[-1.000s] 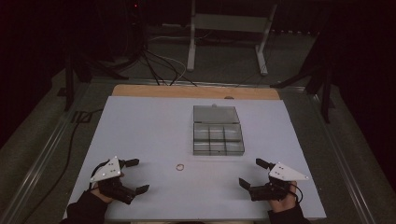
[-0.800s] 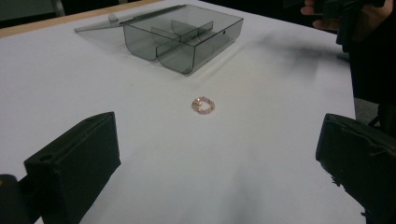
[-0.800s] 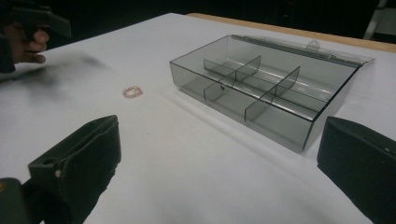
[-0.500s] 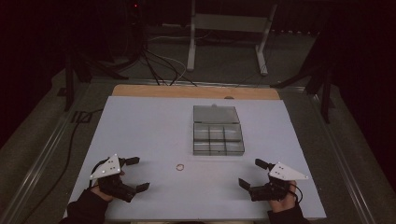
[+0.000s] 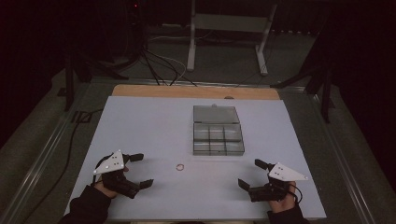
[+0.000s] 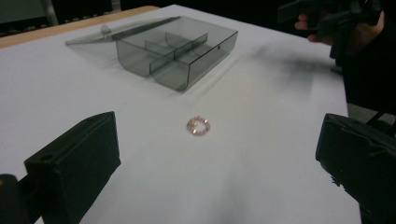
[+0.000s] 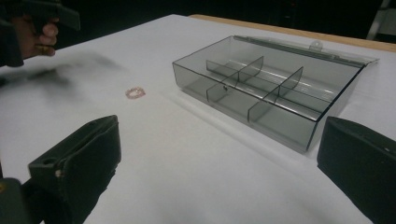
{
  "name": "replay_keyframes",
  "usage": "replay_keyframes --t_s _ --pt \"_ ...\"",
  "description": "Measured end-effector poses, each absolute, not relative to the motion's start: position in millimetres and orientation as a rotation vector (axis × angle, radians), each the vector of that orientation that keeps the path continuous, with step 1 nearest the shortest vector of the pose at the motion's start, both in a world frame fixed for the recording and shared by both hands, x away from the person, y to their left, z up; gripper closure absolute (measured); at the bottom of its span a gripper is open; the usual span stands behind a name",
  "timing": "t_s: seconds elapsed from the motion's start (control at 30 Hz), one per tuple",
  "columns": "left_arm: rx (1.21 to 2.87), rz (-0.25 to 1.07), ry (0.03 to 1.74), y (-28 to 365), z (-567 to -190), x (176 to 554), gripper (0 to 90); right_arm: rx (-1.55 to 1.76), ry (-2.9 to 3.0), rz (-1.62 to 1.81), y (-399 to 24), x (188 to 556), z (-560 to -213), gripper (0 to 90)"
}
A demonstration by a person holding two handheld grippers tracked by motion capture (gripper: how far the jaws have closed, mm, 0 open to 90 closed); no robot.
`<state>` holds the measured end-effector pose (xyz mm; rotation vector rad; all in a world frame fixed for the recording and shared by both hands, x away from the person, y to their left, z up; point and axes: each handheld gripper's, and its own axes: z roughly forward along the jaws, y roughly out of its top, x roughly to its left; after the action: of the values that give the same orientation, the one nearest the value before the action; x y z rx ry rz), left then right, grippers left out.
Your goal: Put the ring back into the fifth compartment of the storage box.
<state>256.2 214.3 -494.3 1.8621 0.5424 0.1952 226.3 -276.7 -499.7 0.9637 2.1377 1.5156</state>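
Setup: white table (image 5: 154, 121), both grippers resting near the person's edge, jaws spread wide, nothing held in either.

Left gripper (image 5: 138, 170): jaws apart, pointing toward table centre. In the left gripper view its two black jaws frame the small ring (image 6: 198, 125), which lies flat on the bare surface ahead, well clear of both jaws.

Right gripper (image 5: 252, 173): jaws apart, aimed toward the compartment box (image 7: 266, 88). It holds nothing.

Ring position: between the two grippers, nearer the left one, just in front of the box's near wall but apart from it (image 5: 180, 166). It looks pinkish, thin and possibly beaded; detail is too blurred to say more.

Box: smoky transparent plastic, six compartments, hinged lid (image 5: 215, 114) folded back flat behind it. All compartments look empty.

Judgement: the likely work is to pick up the ring and drop it into a compartment; not yet started.

Risks:
- The ring is thin and lies flat, so the blunt jaws may close over it without catching, or skid it across the smooth surface.
- A tilted approach could flick it toward the table edge.
- The box is light and unanchored; a nudge from either gripper could shift it.
- A release from too high could bounce the ring over a divider.
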Motion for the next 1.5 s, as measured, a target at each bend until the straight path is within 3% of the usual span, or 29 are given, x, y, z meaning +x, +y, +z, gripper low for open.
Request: replay_keyframes --t_s 1.5 --pt "1.927 0.110 0.496 157.4 -492.4 292.8 1.0 0.972 2.167 1.525 -275.2 225.9 -501.6 0.0"
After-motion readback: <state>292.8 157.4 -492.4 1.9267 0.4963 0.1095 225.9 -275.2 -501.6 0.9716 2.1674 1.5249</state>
